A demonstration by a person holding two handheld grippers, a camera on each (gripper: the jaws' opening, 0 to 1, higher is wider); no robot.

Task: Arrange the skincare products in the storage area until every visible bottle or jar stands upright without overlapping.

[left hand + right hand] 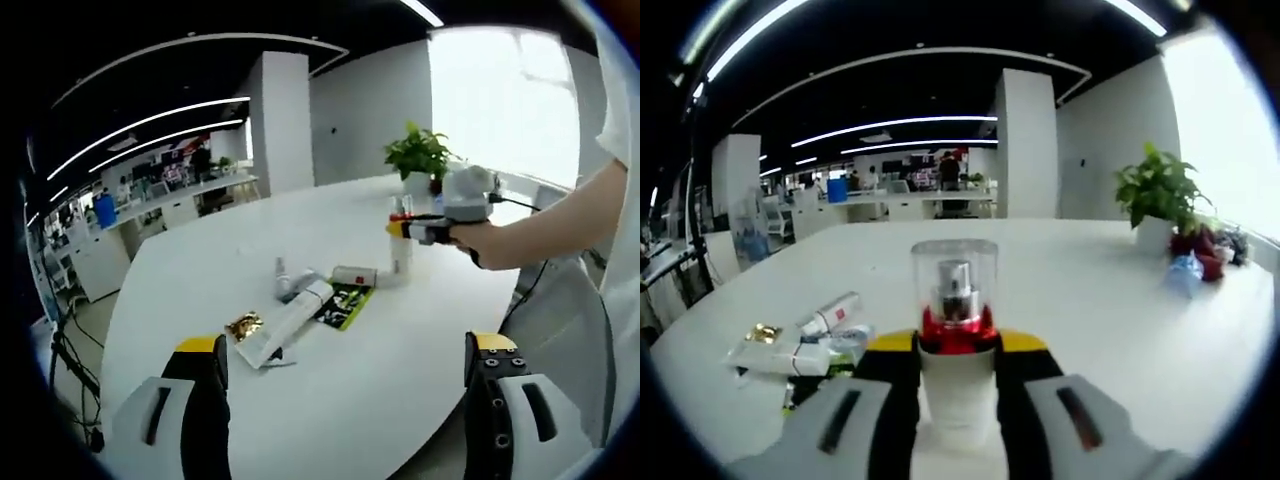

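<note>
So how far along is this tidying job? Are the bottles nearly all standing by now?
Early days, it seems. The right claw is shut on a white pump bottle, held upright at the table. A white tube, a gold-capped item and cartons lie flat in a pile. A small bottle stands there. The left claw is open, holding nothing.

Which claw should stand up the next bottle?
Probably the left claw: it is open and faces the small bottle lying on the table. The right claw holds the pump bottle.
</note>
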